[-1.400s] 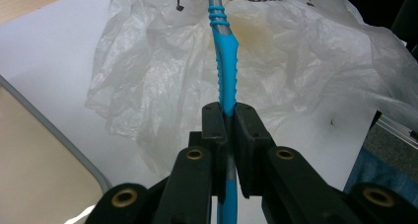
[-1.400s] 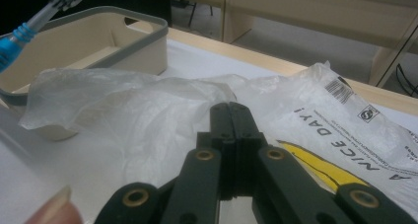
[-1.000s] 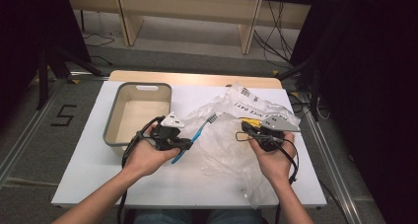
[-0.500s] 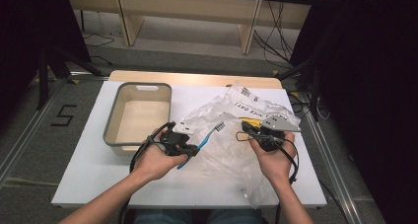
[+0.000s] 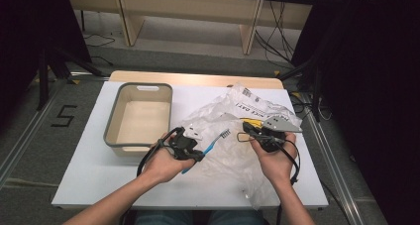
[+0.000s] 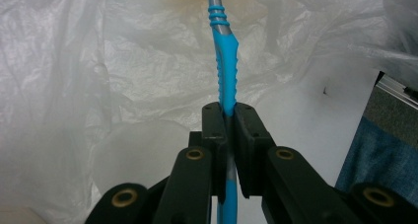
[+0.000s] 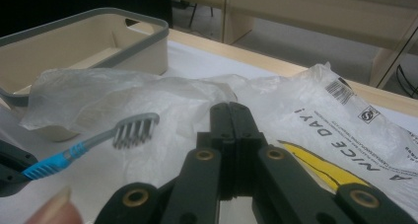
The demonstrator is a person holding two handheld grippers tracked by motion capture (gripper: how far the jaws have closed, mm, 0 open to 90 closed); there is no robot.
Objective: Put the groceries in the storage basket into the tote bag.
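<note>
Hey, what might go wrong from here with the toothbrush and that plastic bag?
The left gripper pinches the toothbrush low on its handle, so the long free end might swivel or slip. Its bristles hang over the crumpled plastic bag and could snag there. The right gripper looks shut on thin film, which may slide out.

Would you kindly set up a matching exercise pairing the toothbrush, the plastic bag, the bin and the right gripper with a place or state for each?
Things:
1. toothbrush
2. plastic bag
3. bin
4. right gripper

Places or states:
A. crumpled on the table, printed with black lettering
B. empty, at the table's left
C. clamped by its blue handle in the left gripper
D. jaws shut, at the bag's edge

Pairs: 1-C, 2-A, 3-B, 4-D
</note>
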